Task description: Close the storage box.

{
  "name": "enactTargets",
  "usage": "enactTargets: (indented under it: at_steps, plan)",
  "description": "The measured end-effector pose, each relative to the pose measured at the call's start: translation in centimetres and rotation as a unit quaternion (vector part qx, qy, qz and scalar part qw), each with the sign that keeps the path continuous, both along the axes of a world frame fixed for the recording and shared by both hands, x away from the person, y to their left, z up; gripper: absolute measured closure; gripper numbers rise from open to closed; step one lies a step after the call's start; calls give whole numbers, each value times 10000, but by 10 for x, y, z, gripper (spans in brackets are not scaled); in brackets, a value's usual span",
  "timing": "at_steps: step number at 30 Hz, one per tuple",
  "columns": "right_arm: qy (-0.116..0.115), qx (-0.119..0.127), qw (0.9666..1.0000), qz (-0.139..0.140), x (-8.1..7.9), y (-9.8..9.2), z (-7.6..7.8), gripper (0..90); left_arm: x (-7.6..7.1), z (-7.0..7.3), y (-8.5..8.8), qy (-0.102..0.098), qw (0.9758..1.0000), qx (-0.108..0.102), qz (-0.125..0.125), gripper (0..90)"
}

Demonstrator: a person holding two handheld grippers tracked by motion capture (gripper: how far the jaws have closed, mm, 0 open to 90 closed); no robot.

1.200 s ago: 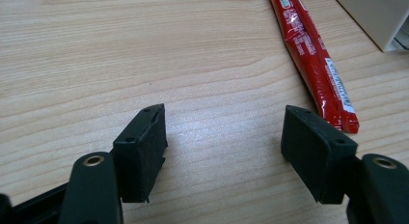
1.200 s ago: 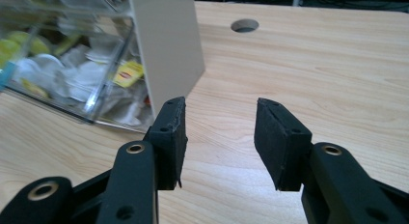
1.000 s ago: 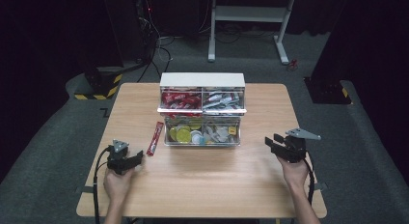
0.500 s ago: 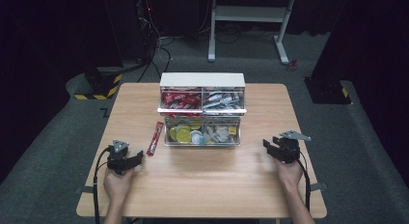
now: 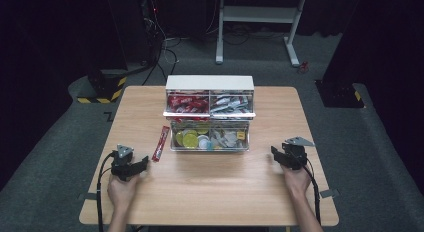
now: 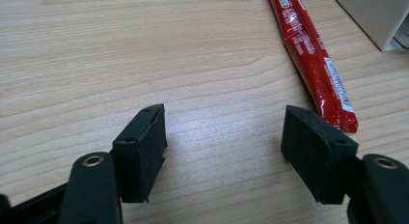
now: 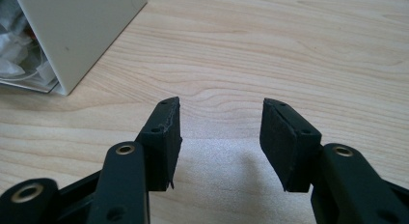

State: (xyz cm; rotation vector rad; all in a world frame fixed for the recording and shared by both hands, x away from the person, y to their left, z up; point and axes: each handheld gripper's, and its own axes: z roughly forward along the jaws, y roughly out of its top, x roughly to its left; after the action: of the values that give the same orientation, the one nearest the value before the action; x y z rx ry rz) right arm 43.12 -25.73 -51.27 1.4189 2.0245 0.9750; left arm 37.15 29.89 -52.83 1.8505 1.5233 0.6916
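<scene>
We rest both claws released on the tabletop [image 5: 210, 192]: left claw [image 5: 139, 165] at lower left beside the red packet [image 5: 161, 143], right claw [image 5: 276, 155] at lower right, flanking the organizer [image 5: 210, 83] mid-frame, likely readying a reach.

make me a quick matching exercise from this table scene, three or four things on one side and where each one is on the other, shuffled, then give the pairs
Things:
1. red sachet
2. left gripper
3. right gripper
4. organizer

Places:
A. middle of the table, toward its far edge
B. on the table just left of the organizer
C. near the table's right edge
D. near the table's left edge, close to the red sachet

Pairs: 1-B, 2-D, 3-C, 4-A
</scene>
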Motion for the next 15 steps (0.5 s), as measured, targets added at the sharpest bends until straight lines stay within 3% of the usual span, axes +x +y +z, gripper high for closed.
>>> enactTargets:
  at_steps: [8,13,14,15]
  plan:
    - [135,-36,9999,-8,4,3,-8,492,0,0,0,0,10000,-4,0,328]
    - [270,-84,9996,-15,8,4,-9,445,0,0,0,-1,10000,-12,0,328]
    - [246,-264,9993,-51,7,8,-10,405,0,0,0,-2,10000,-17,0,328]
    - [246,-264,9993,-51,7,8,-10,405,0,0,0,-2,10000,-17,0,328]
